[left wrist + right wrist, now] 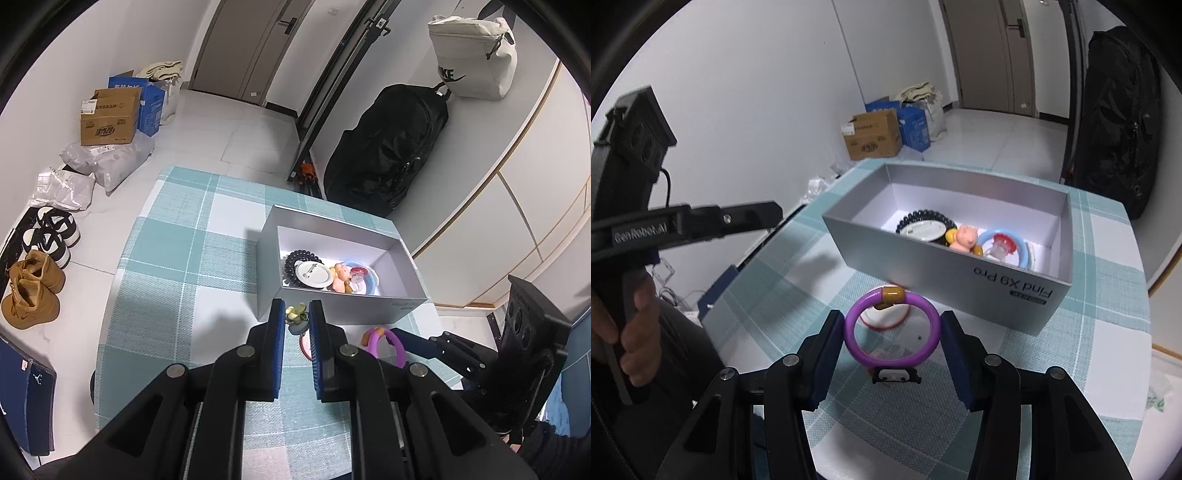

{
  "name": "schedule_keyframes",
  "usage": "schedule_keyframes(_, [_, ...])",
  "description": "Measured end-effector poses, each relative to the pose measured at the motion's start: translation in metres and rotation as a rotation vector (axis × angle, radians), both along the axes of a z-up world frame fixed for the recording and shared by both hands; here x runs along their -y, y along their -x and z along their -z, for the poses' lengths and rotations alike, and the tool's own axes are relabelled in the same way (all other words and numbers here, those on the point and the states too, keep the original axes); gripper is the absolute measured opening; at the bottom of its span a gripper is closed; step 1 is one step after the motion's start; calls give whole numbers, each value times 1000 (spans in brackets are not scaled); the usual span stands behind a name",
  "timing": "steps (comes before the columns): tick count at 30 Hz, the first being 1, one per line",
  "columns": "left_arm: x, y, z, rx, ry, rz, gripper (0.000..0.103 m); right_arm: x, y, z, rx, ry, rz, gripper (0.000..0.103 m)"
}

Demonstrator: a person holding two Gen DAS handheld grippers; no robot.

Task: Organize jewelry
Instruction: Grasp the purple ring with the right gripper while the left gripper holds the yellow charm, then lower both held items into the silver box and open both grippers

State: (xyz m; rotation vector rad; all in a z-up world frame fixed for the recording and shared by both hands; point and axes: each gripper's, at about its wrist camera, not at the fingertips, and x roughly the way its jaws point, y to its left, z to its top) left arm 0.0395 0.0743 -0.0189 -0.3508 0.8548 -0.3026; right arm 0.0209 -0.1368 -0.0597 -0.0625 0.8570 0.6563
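**Purple ring next for the box**

The right gripper point(892, 332) has its fingers spread around the purple ring point(892, 328), touching both sides, looks like a grip. Next it needs lifting over the grey box point(953, 291) wall. The left gripper point(297, 321) is half open, holding nothing, above a green flower clip point(296, 314) that only its camera shows.

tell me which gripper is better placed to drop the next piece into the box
Right, probably. The right gripper spans the purple ring, with the box just ahead. The left gripper frames only a small flower clip.
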Motion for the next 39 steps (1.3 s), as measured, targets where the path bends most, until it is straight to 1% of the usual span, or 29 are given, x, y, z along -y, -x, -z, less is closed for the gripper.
schedule_keyframes(9, [8, -6, -7, 22, 16, 0, 8, 15, -9, -16, 12, -88, 36, 52])
schedule_keyframes(20, [25, -20, -11, 44, 8, 21, 8, 36, -26, -30, 7, -168, 100, 52])
schedule_keyframes(27, [34, -31, -12, 49, 4, 41, 8, 43, -42, -38, 14, -201, 122, 52])
schedule_keyframes(34, [44, -49, -8, 39, -10, 61, 8, 43, -59, -36, 2, -199, 139, 52])
schedule_keyframes(39, [50, -58, -2, 14, -10, 81, 8, 45, -70, -33, -22, -211, 144, 52])
